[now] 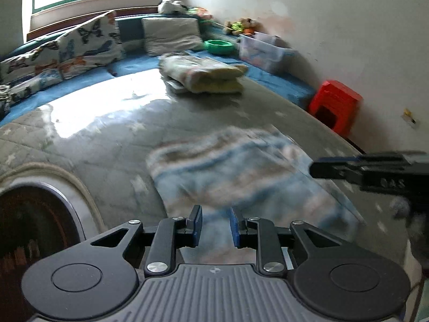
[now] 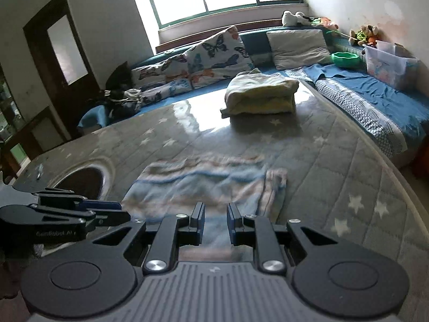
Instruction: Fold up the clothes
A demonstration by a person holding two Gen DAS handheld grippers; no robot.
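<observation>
Garment: striped blue cloth [image 2: 203, 185] lies flat on the grey table [image 2: 335, 161], at 12 o'clock just ahead of both my grippers, blurred; I judge it at least partly folded, with a doubled edge at its 3 o'clock side.
Pile: folded clothes [image 2: 261, 95] sit far off at 12 o'clock; these look done.
Left gripper [image 1: 215, 224]: jaws partly apart, holding nothing.
Right gripper [image 2: 215, 221]: same, empty.
Remaining: I cannot tell whether more folds are needed.

The garment [image 2: 203, 185] has pale blue, white and tan stripes. The desk [image 2: 335, 166] cover is grey with white stars. The folded pile [image 2: 261, 94] is cream and yellow; the cushions [image 2: 214, 51] carry butterflies.
</observation>
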